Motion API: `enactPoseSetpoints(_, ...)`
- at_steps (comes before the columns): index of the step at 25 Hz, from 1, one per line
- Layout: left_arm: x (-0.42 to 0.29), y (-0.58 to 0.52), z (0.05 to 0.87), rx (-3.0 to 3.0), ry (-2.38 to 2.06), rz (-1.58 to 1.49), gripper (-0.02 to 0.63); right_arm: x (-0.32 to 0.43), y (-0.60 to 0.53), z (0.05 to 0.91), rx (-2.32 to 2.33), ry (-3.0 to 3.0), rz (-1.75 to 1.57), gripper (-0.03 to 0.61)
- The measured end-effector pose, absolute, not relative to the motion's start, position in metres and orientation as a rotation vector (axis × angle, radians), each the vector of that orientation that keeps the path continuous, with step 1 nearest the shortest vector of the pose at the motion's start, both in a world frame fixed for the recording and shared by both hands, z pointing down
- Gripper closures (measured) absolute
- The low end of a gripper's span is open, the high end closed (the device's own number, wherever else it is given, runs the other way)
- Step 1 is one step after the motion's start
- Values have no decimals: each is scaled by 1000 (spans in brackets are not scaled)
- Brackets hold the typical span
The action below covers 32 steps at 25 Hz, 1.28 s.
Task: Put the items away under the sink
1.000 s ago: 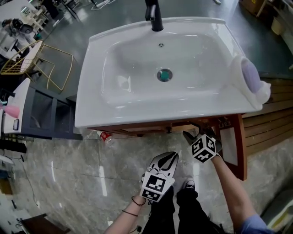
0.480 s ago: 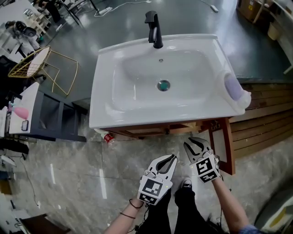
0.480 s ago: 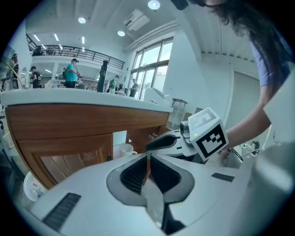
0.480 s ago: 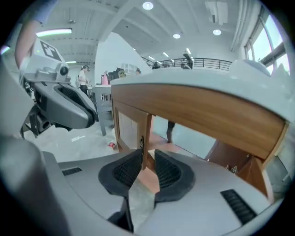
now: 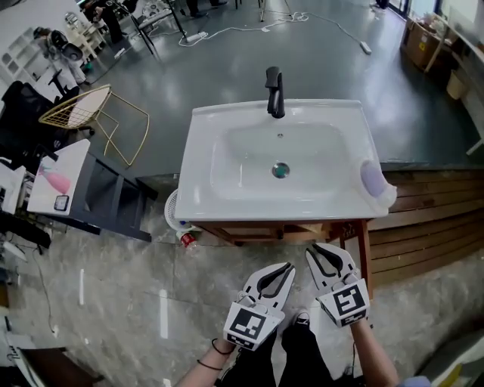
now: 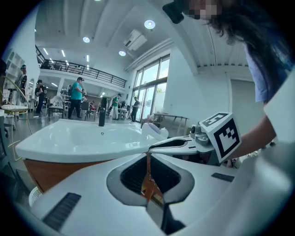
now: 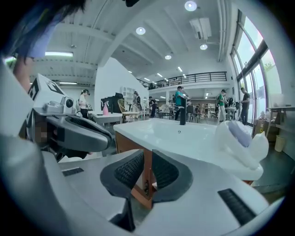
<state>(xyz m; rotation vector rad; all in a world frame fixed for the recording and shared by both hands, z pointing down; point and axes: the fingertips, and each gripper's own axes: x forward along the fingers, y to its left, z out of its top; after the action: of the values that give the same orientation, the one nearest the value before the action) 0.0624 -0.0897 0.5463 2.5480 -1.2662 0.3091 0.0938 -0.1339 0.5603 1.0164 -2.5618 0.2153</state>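
Head view: left claw (image 5: 289,265) and right claw (image 5: 312,249) closed, empty, near the sink (image 5: 227,208).

White sink (image 5: 198,202), black tap (image 5: 275,91), brown wooden cabinet (image 5: 366,253)

A gold wire chair (image 5: 94,113) stands on the dark grey floor (image 5: 227,68). Near it, a dark slatted shelf unit (image 5: 106,198) adjoins a white tabletop (image 5: 45,196) bearing a pink object (image 5: 54,180). A white cable (image 5: 299,16) trails across the floor. Brown wooden slats (image 5: 427,219) lie at right.
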Motion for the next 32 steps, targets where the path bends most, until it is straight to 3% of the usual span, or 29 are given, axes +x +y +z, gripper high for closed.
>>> enactPoseSetpoints(18,48,-81,408,2607,-1480,95,594,109,-117,410,1079,-2714,36,523)
enactPoseSetpoints(32,56,-9,369,2527,-1641,116,594,150,-54,363,1079,-2795,51,523)
